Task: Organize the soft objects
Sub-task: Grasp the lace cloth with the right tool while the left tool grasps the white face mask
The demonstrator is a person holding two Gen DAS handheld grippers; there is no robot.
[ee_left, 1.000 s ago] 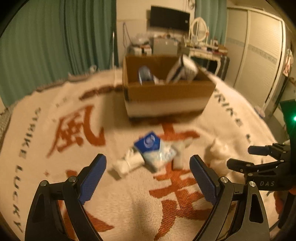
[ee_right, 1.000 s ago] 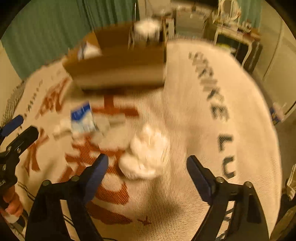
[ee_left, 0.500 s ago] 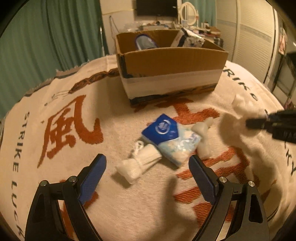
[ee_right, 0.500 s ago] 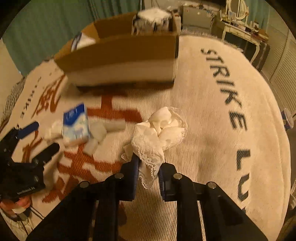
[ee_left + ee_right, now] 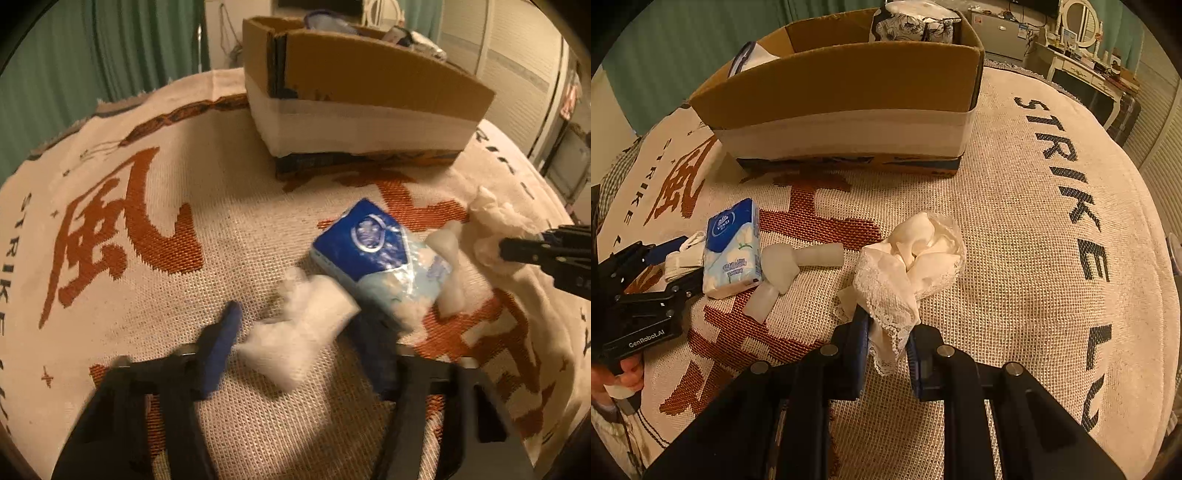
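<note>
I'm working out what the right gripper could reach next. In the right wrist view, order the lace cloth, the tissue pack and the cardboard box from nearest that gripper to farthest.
1. The lace cloth, pinched between the fingers of the right gripper, straight ahead.
2. The tissue pack, lying on the blanket to the left.
3. The cardboard box, standing at the far side, beyond both.

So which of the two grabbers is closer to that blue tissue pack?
The left. The left gripper sits around the rolled white cloth right beside the tissue pack. The right gripper is farther off to the pack's right, clamped on the lace cloth.
</note>
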